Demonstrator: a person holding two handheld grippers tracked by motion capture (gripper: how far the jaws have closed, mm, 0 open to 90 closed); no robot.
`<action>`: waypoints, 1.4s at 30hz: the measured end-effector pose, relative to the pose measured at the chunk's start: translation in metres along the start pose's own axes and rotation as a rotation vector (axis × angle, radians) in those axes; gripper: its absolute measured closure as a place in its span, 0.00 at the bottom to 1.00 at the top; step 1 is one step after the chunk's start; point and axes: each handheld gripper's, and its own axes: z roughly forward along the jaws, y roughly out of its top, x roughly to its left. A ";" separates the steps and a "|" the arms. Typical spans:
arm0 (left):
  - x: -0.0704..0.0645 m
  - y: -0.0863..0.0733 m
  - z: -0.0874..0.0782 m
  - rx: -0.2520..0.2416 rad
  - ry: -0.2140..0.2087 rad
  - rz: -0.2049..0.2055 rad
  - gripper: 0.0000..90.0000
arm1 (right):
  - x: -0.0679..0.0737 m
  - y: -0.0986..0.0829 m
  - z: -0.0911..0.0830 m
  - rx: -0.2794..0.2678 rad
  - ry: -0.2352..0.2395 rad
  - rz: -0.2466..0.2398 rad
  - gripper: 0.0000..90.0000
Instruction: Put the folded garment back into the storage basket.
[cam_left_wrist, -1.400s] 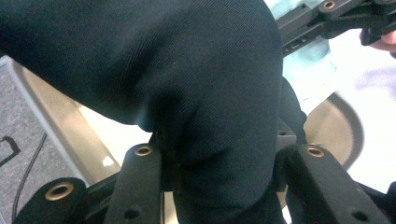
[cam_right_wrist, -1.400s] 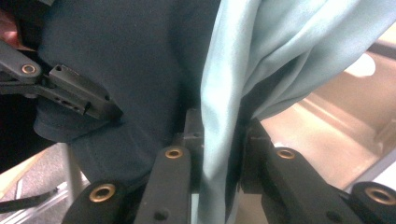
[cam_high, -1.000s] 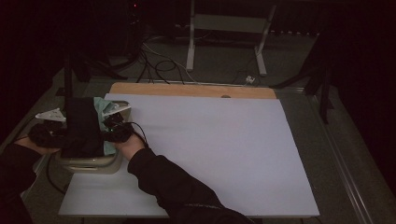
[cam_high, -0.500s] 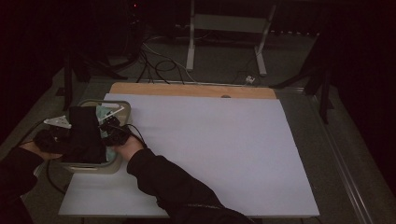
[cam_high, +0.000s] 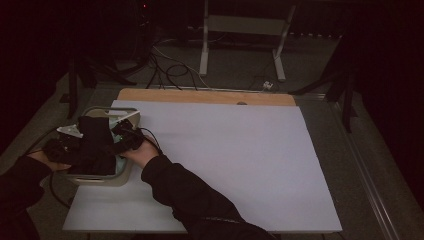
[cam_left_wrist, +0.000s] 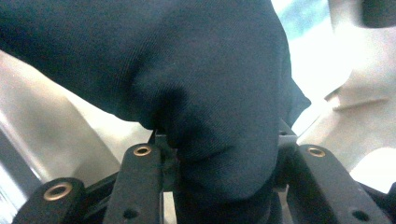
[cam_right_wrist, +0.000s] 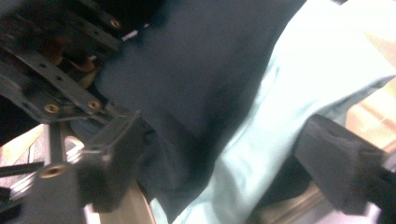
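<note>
Over the bin (cam_high: 129, 172) at the desk's (cam_high: 225, 150) left edge, the left tool (cam_left_wrist: 219, 154) is clamped on the dark cloth (cam_high: 95, 145); the right tool (cam_right_wrist: 219, 158) stands wide, straddling that cloth and a pale green cloth (cam_right_wrist: 289, 93).

Dark navy cloth (cam_left_wrist: 187, 79), pale mint green cloth (cam_right_wrist: 299, 93), grey bin (cam_high: 107, 178), white table sheet (cam_high: 235, 160), black jaws

Grey surface (cam_high: 350, 150), white sheet (cam_high: 230, 160) over most of it, wooden board (cam_high: 200, 96) at far edge, bin (cam_high: 122, 176) at left
</note>
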 end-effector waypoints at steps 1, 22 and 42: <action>-0.001 0.002 0.001 -0.001 0.008 0.005 0.66 | -0.001 0.001 -0.005 -0.014 -0.001 -0.021 0.14; 0.003 0.016 -0.024 -0.127 0.159 -0.069 0.00 | -0.020 0.000 -0.048 -0.098 0.013 -0.112 0.11; -0.036 0.044 -0.024 -0.184 0.063 0.006 0.00 | -0.029 -0.013 -0.078 -0.096 0.035 -0.185 0.10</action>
